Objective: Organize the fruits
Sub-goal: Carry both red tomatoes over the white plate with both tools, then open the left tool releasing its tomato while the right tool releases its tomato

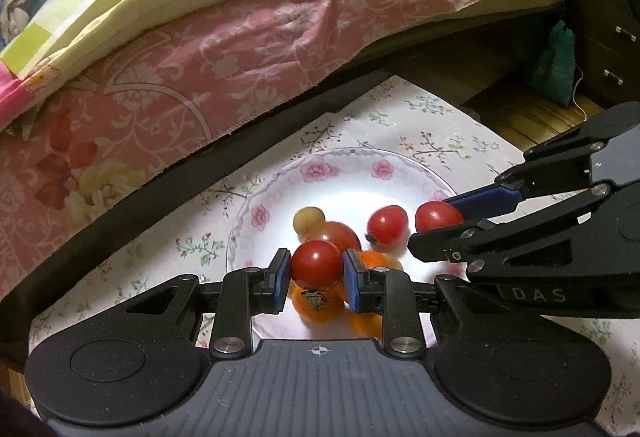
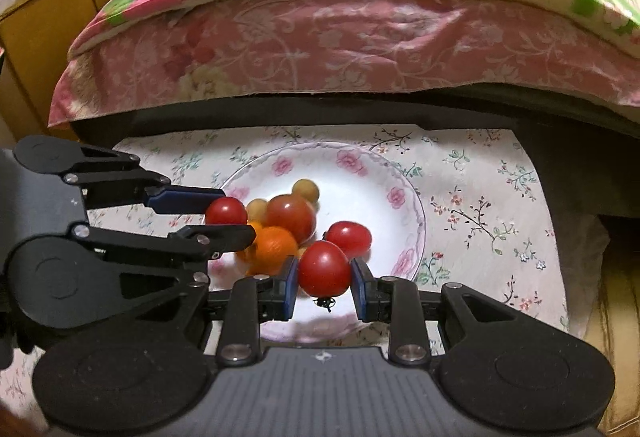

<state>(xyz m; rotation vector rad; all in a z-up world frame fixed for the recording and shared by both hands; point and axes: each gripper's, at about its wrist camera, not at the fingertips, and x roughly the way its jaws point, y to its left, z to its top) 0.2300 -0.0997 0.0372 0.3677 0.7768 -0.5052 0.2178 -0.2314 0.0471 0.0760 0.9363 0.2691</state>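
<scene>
Red cherry tomatoes are clamped in both tongs: left tongs pinch one tomato, right tongs pinch another, both just over the floral plate on the tabletop, where more red, orange and yellow fruit sits. Looks like the carry-to-plate step. Next move, I'd judge: lower each onto bare plate clear of the pile, then release so nothing rolls.

We cannot see the near rim of the plate, which the left gripper covers. Its red tomato hides most of an orange fruit lying beneath. From the right wrist, the small yellowish fruits are too blurred for us to name, and the bed runs off the top edge.
</scene>
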